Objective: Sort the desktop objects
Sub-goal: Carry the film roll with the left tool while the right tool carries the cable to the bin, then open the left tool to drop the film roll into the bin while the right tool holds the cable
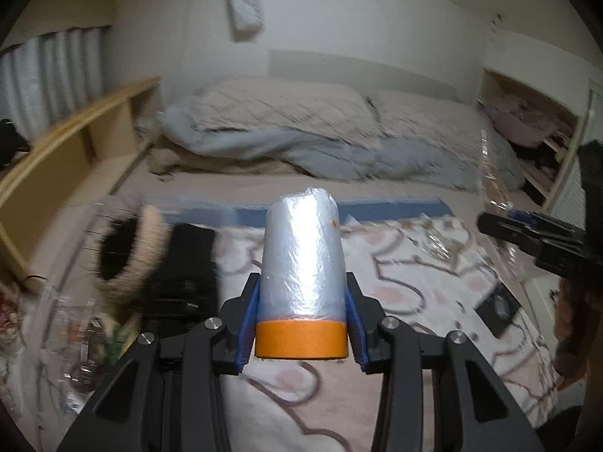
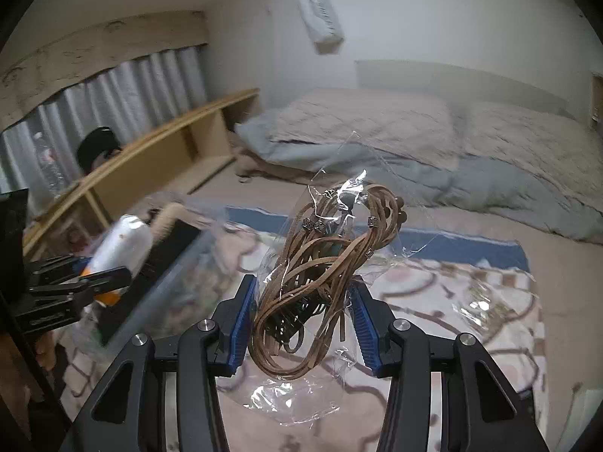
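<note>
My left gripper [image 1: 300,324] is shut on a roll of clear plastic film with an orange tape band [image 1: 301,275], held upright above the patterned blanket [image 1: 414,282]. The roll also shows in the right wrist view [image 2: 120,248], at the left. My right gripper [image 2: 301,324] is shut on a clear plastic bag of brown leather cords [image 2: 324,263], held up above the blanket [image 2: 433,290]. The right gripper shows at the right edge of the left wrist view [image 1: 527,233], holding the bag [image 1: 493,173].
A clear bin [image 1: 75,320] at the left holds a fur-trimmed dark item [image 1: 128,248] and a black object [image 1: 184,275]; the bin also shows in the right wrist view [image 2: 169,278]. A dark card [image 1: 499,307] lies on the blanket. Another clear bag [image 2: 486,301] lies at the right. Bedding [image 1: 301,132] and a wooden shelf [image 1: 75,139] lie beyond.
</note>
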### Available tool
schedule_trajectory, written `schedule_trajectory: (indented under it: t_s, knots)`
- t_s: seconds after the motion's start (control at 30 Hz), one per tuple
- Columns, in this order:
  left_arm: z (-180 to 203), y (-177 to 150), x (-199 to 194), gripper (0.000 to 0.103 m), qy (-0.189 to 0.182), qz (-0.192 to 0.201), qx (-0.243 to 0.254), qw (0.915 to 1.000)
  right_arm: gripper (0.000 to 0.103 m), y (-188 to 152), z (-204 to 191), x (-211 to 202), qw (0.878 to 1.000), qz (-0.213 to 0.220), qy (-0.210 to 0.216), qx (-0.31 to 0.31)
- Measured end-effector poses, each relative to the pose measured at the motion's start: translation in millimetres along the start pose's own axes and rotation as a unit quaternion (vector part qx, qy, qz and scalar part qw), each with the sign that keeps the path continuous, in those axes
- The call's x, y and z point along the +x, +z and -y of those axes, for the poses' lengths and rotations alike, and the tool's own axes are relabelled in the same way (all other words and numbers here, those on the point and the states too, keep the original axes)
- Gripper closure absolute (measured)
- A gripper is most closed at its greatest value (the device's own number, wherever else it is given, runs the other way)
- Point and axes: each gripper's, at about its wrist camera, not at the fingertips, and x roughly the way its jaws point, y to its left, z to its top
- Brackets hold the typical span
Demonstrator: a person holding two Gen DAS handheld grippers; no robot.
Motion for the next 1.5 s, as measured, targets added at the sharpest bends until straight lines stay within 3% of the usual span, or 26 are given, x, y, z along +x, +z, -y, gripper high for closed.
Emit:
schedule_trajectory:
  t_s: [0.2,0.4,0.53,0.7,0.97,1.0,1.07,1.13,1.33,1.4,1.5]
  knots:
    - [-51,-5,-4,0.062,0.025,-0.001,-0.038,0.999,0.054,9,-49,9,0.998,0.013,0.061,-0.015]
    - [-91,-9,-11,0.062,0.065,-0.002,-0.031,0.9974,0.054,11,-85,24,0.994,0.002,0.101,-0.039]
    - [-115,-19,-3,0.062,0.059,-0.048,-0.014,0.997,0.054,11,-98,31,0.992,-0.005,0.117,-0.048]
    - [-128,-36,22,0.062,0.075,-0.115,0.004,0.9906,0.054,10,-106,39,0.99,-0.014,0.13,-0.052]
    - [-140,-52,73,0.062,0.149,-0.168,0.008,0.9744,0.054,8,-110,50,0.989,-0.028,0.136,-0.058]
    - [-142,-53,77,0.06,0.155,-0.172,0.008,0.9728,0.054,8,-110,52,0.989,-0.029,0.135,-0.06]
    - [-143,-55,80,0.041,0.166,-0.185,0.004,0.9685,0.054,8,-110,55,0.989,-0.032,0.135,-0.06]
    - [-145,-53,71,0.024,0.171,-0.168,-0.003,0.9708,0.054,8,-109,56,0.988,-0.034,0.137,-0.057]
    - [-146,-46,39,0.022,0.168,-0.137,-0.009,0.9762,0.054,12,-107,57,0.988,-0.033,0.143,-0.05]
    - [-145,-46,37,0.023,0.198,-0.142,0.016,0.9699,0.054,12,-109,59,0.988,-0.035,0.144,-0.05]
    - [-148,-49,35,0.023,0.26,-0.149,0.047,0.9529,0.054,11,-111,60,0.987,-0.038,0.147,-0.055]
